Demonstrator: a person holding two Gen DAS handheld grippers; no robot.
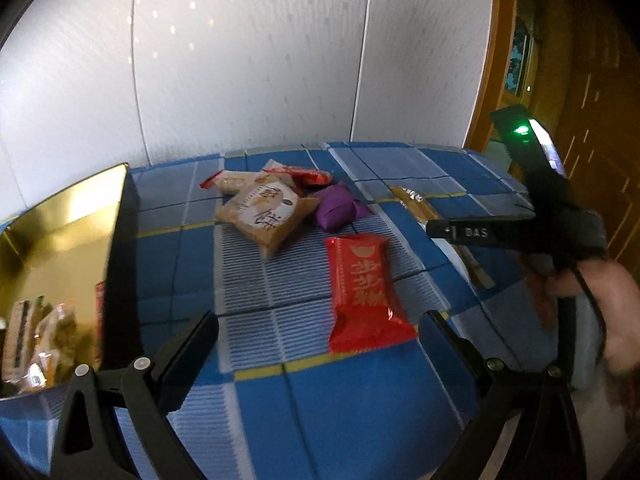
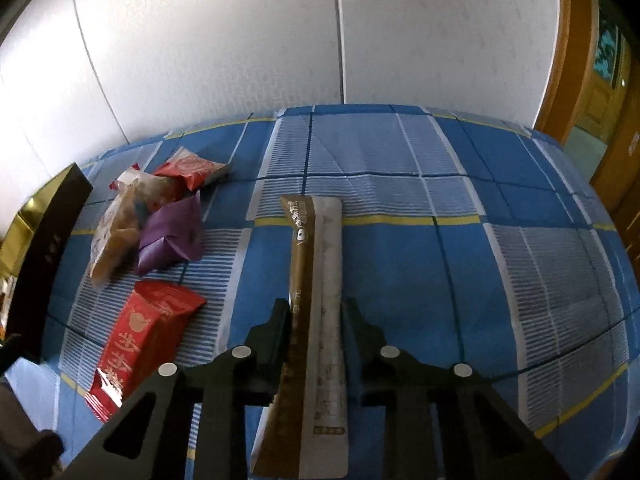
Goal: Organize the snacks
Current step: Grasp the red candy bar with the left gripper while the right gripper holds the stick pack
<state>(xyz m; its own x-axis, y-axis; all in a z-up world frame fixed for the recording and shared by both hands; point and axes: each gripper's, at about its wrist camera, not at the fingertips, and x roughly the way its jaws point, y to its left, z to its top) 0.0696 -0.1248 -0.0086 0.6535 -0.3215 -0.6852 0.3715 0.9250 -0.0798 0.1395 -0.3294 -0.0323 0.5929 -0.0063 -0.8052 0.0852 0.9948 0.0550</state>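
My right gripper (image 2: 316, 316) is shut on a long brown-and-white stick packet (image 2: 320, 264), which lies lengthwise on the blue checked cloth. To its left lie a large red packet (image 2: 140, 332), a purple packet (image 2: 172, 236), a beige packet (image 2: 114, 240) and a small red packet (image 2: 192, 170). In the left wrist view my left gripper (image 1: 320, 336) is open just above the cloth. The large red packet (image 1: 360, 292) lies between and just beyond its fingertips, untouched. The beige packet (image 1: 268, 208) and purple packet (image 1: 340, 206) lie farther back.
A gold-lined tin box (image 1: 64, 232) with dark walls stands at the left and holds several wrapped snacks. One right gripper finger (image 1: 476, 233) and a person's hand (image 1: 616, 312) are at the right. A white wall backs the table; wooden doors (image 2: 600, 92) stand at the right.
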